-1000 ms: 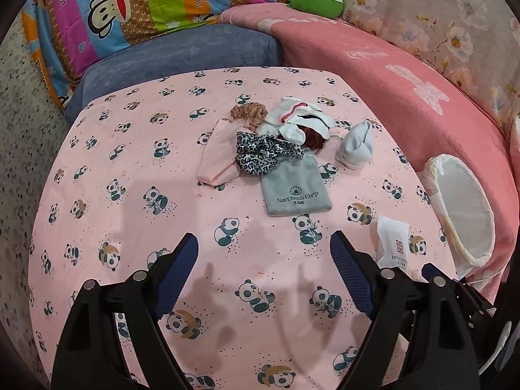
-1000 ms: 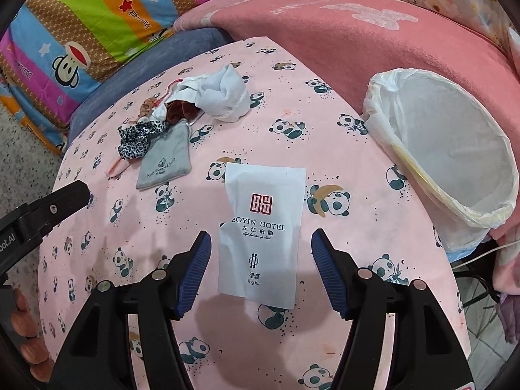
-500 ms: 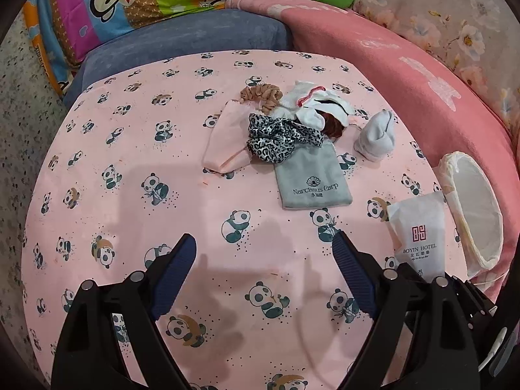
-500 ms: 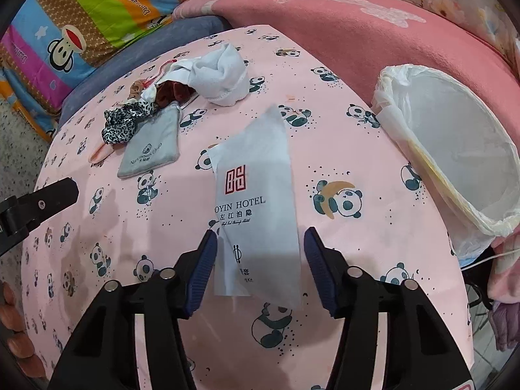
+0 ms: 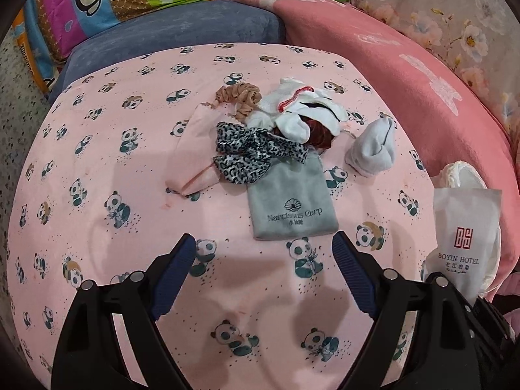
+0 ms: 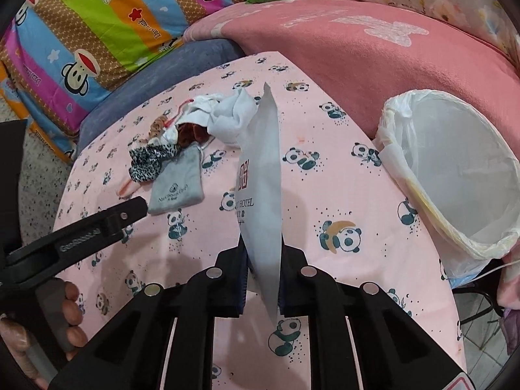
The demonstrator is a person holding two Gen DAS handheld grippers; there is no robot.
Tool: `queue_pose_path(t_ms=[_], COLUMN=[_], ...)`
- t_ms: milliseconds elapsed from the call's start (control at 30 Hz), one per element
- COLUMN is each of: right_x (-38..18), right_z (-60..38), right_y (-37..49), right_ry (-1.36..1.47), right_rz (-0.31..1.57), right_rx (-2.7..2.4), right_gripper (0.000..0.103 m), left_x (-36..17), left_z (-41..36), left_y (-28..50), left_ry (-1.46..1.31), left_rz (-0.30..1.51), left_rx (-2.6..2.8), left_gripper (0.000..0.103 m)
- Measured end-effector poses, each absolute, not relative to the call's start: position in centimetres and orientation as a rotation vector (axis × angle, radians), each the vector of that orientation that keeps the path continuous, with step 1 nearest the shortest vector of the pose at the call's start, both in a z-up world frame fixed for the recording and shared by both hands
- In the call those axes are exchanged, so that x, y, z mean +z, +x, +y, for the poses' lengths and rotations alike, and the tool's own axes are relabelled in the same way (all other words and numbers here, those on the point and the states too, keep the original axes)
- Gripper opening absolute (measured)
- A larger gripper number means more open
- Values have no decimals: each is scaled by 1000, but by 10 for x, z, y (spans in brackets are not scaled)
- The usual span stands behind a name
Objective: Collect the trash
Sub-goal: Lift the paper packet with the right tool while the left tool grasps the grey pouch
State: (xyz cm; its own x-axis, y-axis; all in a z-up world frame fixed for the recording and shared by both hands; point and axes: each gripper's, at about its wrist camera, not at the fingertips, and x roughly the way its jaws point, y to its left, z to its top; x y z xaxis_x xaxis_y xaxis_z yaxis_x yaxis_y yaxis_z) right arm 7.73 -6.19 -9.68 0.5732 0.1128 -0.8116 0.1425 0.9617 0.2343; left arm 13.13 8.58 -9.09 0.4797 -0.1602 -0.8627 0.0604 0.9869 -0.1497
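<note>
My right gripper (image 6: 261, 269) is shut on a white "Boyin Hotel" paper packet (image 6: 261, 191) and holds it upright above the panda-print table; the packet also shows in the left wrist view (image 5: 464, 243). A white-lined trash bin (image 6: 455, 175) stands off the table's right edge, to the right of the packet. My left gripper (image 5: 263, 273) is open and empty above the table, just in front of a grey pouch (image 5: 291, 201); its finger shows in the right wrist view (image 6: 97, 227).
Behind the grey pouch lies a pile: a leopard-print scrunchie (image 5: 253, 156), white socks (image 5: 299, 113), a tan scrunchie (image 5: 242, 97), a pink cloth (image 5: 195, 156) and a rolled pale sock (image 5: 373, 149). A pink blanket (image 5: 406, 74) and colourful pillows (image 5: 130, 0) lie beyond the table.
My right gripper has shut on the hotel packet and lifted it from lying flat to upright above the table. My left gripper has moved a little forward toward the pile, still open.
</note>
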Motion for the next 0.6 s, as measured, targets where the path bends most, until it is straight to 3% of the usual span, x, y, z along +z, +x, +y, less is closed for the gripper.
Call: queue_pose_path(t_ms=[433, 533, 600], right_x=[-83, -85, -87], right_z=[-81, -82, -82], right_y=[102, 105, 104], right_ry=[367, 372, 376], right_rz=[937, 943, 947], right_rx=[-7, -6, -7], right_gripper=[15, 15, 15], left_x=[-121, -121, -118], left_z=[63, 57, 54], left_y=[179, 176, 172], left_ry=[-89, -47, -35], left_rz=[1141, 1129, 1124], left_rx=[-113, -102, -115], left_gripper=[81, 72, 54])
